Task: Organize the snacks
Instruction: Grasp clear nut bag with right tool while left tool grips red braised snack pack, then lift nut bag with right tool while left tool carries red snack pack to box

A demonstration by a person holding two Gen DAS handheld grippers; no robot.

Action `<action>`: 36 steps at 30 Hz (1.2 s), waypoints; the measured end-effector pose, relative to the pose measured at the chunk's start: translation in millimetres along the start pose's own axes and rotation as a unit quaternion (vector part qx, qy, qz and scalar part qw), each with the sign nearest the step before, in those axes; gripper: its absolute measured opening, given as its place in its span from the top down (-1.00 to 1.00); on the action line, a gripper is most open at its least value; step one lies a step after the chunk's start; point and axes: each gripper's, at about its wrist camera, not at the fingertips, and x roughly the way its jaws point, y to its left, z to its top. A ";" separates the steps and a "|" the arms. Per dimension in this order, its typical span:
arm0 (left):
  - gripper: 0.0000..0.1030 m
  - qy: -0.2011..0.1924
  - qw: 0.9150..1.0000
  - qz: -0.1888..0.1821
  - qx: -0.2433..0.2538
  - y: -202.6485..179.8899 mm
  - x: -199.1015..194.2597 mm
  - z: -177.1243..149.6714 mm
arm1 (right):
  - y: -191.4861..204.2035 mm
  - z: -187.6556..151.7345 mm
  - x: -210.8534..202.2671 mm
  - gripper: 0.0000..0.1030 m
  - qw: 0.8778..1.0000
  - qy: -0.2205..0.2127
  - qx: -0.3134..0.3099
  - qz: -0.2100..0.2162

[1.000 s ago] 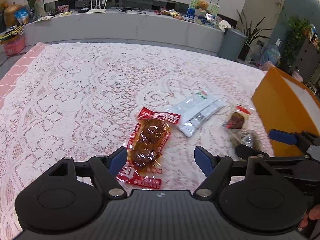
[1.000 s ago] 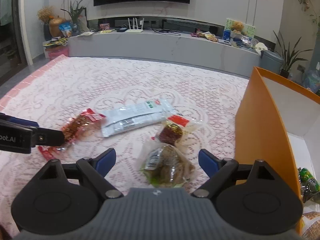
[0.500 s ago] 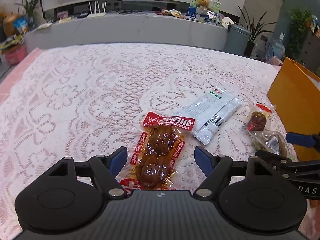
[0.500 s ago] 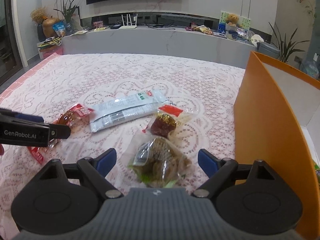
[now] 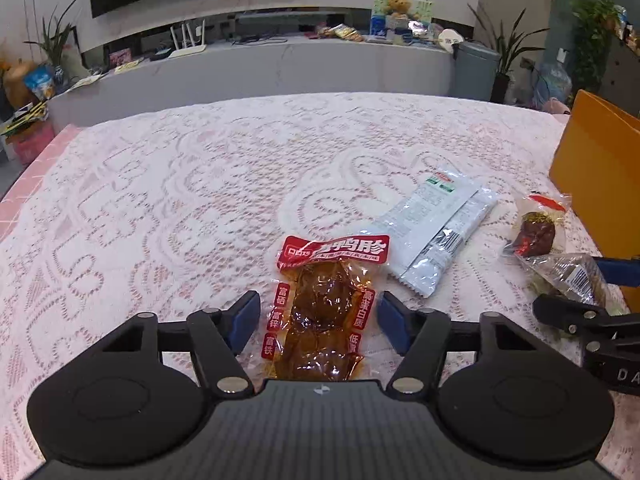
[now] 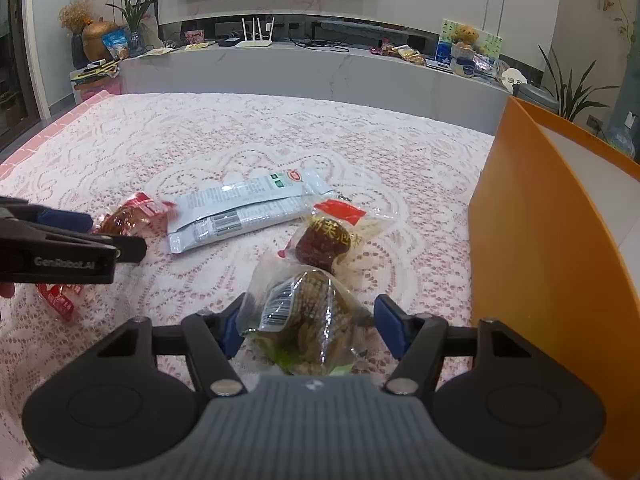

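Observation:
My left gripper (image 5: 318, 314) is open, its blue pads on either side of a red-and-clear pack of brown braised snack (image 5: 324, 304) lying on the lace tablecloth. My right gripper (image 6: 308, 326) is open around a clear green-brown snack pack (image 6: 306, 316). Just beyond that lies a clear pack with a dark red snack (image 6: 326, 240), which also shows in the left wrist view (image 5: 536, 232). Two white wrapped bars (image 5: 436, 228) lie between the grippers; the right wrist view shows them too (image 6: 248, 212). The orange box (image 6: 532, 256) stands at the right.
The table carries a pink-white lace cloth (image 5: 180, 200). A long grey TV bench (image 6: 304, 72) with clutter stands behind the table. A grey bin (image 5: 476, 68) and plants stand at the far right. The orange box wall (image 5: 596, 184) is close to the right gripper.
Both grippers have moved forward and down over their packs. The jaws have narrowed toward each pack but still stand apart.

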 end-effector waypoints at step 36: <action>-0.02 -0.012 0.991 -0.086 -0.099 15.4 -60.4 3.2 | 11.4 0.0 -27.9 0.21 0.999 -0.032 -0.027 0.031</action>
